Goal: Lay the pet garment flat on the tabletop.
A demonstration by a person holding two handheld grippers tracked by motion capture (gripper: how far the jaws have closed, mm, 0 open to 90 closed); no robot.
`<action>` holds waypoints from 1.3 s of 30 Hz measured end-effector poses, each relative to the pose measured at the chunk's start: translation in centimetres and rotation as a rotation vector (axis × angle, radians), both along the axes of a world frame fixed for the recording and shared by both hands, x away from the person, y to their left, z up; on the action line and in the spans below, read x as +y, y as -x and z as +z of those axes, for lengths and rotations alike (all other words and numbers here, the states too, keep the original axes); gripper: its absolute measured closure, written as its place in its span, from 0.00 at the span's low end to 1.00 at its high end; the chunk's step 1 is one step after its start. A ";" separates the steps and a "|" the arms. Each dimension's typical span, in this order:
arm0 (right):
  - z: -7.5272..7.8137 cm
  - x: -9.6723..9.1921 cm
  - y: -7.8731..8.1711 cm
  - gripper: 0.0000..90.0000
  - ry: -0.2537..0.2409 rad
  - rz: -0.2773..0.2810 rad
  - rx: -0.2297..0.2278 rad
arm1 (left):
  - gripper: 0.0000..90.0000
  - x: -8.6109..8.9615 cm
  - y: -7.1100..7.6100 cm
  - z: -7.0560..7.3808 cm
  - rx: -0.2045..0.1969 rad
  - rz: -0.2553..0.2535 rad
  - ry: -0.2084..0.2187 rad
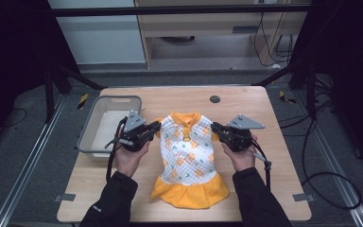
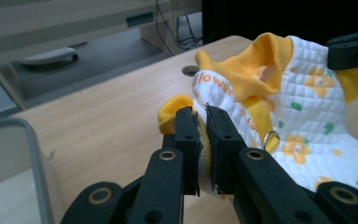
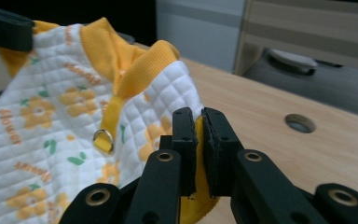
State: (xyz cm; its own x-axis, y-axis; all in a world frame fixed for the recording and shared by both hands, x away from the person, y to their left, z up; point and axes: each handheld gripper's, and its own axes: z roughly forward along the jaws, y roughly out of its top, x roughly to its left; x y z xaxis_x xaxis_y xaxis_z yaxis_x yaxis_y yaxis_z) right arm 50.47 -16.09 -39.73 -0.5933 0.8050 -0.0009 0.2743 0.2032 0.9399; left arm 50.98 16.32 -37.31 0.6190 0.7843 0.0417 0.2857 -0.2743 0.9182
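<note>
A small white quilted dress [image 1: 188, 151] with orange flowers, an orange collar and an orange hem hangs between my two grippers above the wooden table [image 1: 264, 156]. My left gripper [image 1: 158, 126] is shut on the dress's left shoulder; in the left gripper view the black pads [image 2: 186, 135] pinch the orange sleeve edge of the dress [image 2: 307, 107]. My right gripper [image 1: 214, 127] is shut on the right shoulder, its pads [image 3: 186, 140] clamping the orange sleeve trim of the dress [image 3: 65, 112]. The hem still rests on the table.
A grey plastic bin [image 1: 108, 124] stands on the table just left of my left hand. A round hole [image 1: 214, 99] sits near the table's far edge. Cables lie on the floor to the right.
</note>
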 end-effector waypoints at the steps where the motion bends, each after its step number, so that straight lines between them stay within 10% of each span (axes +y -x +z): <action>1: 0.1 0.2 -0.5 0.93 0.005 -0.028 -0.005 | 0.93 -0.2 -0.6 0.1 -0.010 0.017 -0.005; 6: -0.5 1.1 -3.6 0.86 0.068 -0.176 -0.013 | 0.66 -0.8 -4.1 -1.0 -0.065 0.125 -0.037; 10: -1.1 1.1 -4.4 0.82 0.087 -0.206 0.015 | 0.55 0.2 -4.8 -1.6 0.019 0.157 0.011; 23: 0.3 -1.7 1.4 0.71 0.067 -0.060 0.069 | 0.50 4.1 1.3 -1.1 0.084 0.069 0.019; 39: -4.1 -3.2 6.7 0.64 0.050 0.012 0.204 | 0.59 3.7 6.0 -7.3 0.186 -0.036 -0.131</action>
State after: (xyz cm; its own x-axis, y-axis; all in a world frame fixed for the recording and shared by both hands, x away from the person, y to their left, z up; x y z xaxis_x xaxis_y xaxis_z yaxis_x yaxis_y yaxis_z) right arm 43.80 -19.34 -43.84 -0.5949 0.7997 0.0810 0.4554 0.2522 0.8538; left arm 44.96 20.06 -44.65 0.6530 0.7570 0.0241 0.4349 -0.4008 0.8063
